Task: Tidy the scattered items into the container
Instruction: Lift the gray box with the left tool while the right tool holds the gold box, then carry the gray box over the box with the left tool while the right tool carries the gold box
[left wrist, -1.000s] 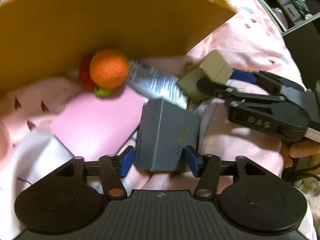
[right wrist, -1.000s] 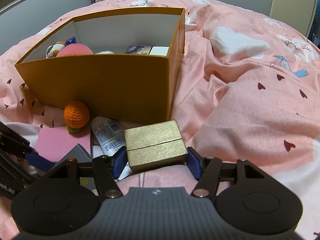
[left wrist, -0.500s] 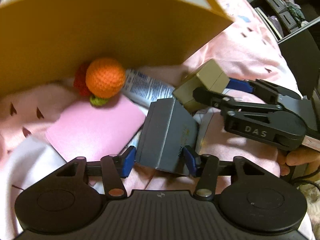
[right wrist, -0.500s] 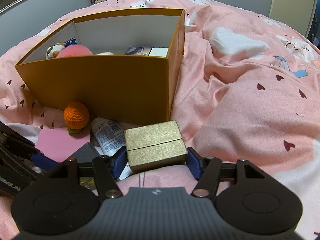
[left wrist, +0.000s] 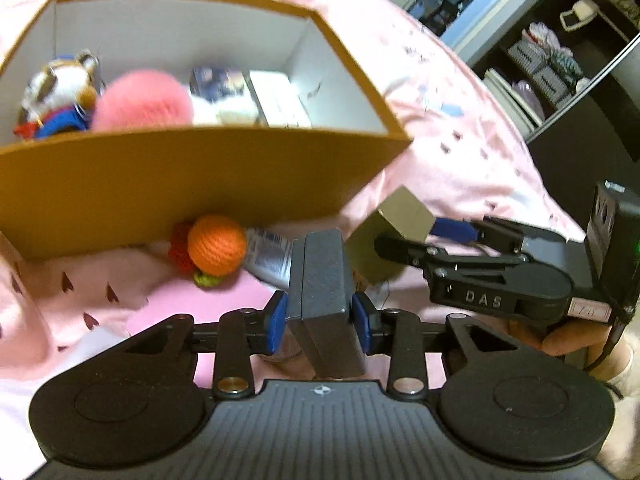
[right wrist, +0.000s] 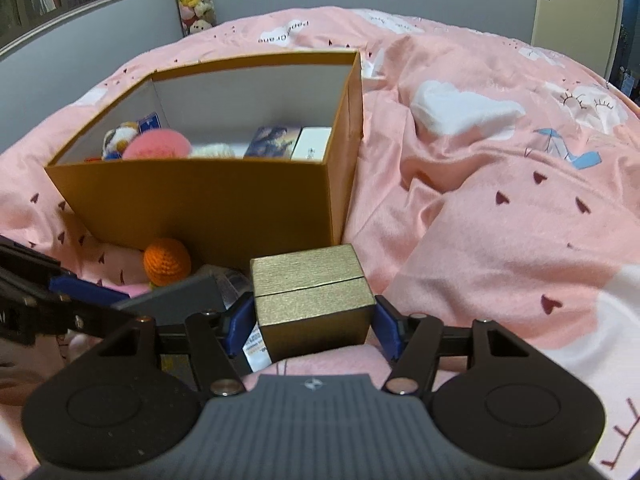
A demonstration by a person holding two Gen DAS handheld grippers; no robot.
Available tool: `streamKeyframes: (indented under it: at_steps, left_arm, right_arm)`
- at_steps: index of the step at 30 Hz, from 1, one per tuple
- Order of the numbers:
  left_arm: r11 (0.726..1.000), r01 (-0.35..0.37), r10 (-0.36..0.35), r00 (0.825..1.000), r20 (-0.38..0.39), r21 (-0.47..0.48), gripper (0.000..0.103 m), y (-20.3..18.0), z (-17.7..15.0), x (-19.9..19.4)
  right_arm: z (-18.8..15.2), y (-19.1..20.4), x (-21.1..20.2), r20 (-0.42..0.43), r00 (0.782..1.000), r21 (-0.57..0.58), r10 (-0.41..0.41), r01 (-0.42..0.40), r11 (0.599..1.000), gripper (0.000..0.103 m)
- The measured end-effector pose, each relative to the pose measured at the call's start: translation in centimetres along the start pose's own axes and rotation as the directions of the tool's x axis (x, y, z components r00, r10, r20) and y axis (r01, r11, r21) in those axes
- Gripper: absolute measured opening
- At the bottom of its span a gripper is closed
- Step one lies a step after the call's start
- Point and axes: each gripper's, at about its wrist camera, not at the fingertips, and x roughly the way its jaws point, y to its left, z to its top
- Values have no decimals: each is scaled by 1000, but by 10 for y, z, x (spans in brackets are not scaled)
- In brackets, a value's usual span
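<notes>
— What do we have in our left hand-held gripper [left wrist: 319, 322]?

— A dark grey box [left wrist: 325, 292]. It stands on its thin edge between the blue pads, and the jaws are closing on its two sides. It is up off the pink bed cover [right wrist: 500, 208].

— And our right hand-held gripper [right wrist: 315, 320]?

— It is clamped on the gold box [right wrist: 310, 290], one blue pad on each side. That box sits just above the bed cover, near the front right corner of the orange container [right wrist: 192, 200].

— What is in the container?

— A small plush animal [left wrist: 56, 88], a fluffy pink ball [left wrist: 140, 104] and two flat boxes, all along the far wall.

— What is left on the bed?

— An orange knitted ball [left wrist: 218, 244] lies against the container's front wall. A white tube [left wrist: 268, 256] lies beside it, and a pink sheet [left wrist: 192, 308] is under both.
</notes>
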Motion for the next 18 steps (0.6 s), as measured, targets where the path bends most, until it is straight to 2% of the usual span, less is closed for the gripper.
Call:
streamKeyframes:
  at_steps: [9,18]
  left_arm:
    - [999,3,-8,994,113,41,40,-14,19,-40]
    - [998,-3,-9,978,210,59,40,-15,51,-79]
  right_arm:
    - [25,0,-38,72,994,6,79,-79,997,64]
    - [67,7,-76,185,968,-52,166,-160,986,64]
